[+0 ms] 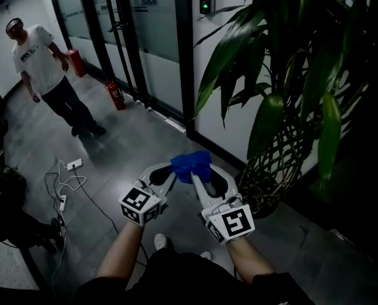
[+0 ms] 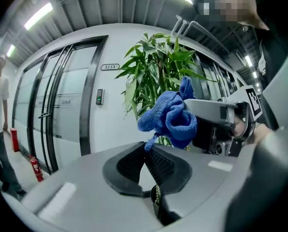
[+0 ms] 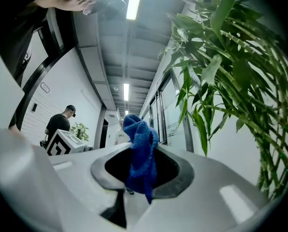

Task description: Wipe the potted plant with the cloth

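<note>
Pinching the bunched blue cloth [image 1: 192, 164] between the fingers of the right gripper [image 3: 136, 146], its folds sticking up past the tips, and nipping one thin corner of it in the pressed-together fingers of the left gripper [image 2: 145, 145], both grippers side by side low in front of the body. Hovering near the potted plant [image 1: 268, 122] at the right, cloth apart from its long green leaves. Facing, farther off across the grey floor [image 1: 131, 151], a power strip [image 1: 74, 164] with cables, a red fire extinguisher [image 1: 115, 95] by the glass doors [image 1: 157, 37], and a person [image 1: 46, 68] in a white shirt.
</note>
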Demonstrator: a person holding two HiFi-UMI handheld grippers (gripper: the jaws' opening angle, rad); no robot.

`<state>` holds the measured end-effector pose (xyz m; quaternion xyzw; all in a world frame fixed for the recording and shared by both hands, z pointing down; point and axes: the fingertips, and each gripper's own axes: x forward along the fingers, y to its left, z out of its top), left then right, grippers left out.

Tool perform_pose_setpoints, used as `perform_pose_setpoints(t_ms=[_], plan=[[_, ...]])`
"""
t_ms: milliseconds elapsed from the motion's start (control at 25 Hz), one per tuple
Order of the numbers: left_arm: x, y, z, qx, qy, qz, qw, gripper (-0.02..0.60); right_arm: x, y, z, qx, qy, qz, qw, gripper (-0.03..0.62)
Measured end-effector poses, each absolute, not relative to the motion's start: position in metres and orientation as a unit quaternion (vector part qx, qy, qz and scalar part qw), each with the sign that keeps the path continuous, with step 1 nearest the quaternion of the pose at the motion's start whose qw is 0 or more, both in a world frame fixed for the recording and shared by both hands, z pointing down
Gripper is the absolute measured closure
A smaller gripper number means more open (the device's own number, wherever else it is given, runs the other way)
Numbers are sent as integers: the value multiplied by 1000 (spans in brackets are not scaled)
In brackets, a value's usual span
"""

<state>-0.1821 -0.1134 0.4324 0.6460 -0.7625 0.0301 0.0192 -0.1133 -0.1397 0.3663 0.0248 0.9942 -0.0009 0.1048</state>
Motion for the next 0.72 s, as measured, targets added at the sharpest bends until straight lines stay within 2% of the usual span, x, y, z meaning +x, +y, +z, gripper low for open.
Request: perform_pose_setpoints(t_ms=[240,480,720], plan=[[-225,-113,440,656,-755,2,17,575,-143,-136,354,0,994,25,111,490],[-283,-120,423,717,-697,11,0,575,-181,-131,332,-101,985,55,132,490],[-327,-172,391,779,-626,-9,-21,575,-209,-146,310,-199,968,81,132,490]])
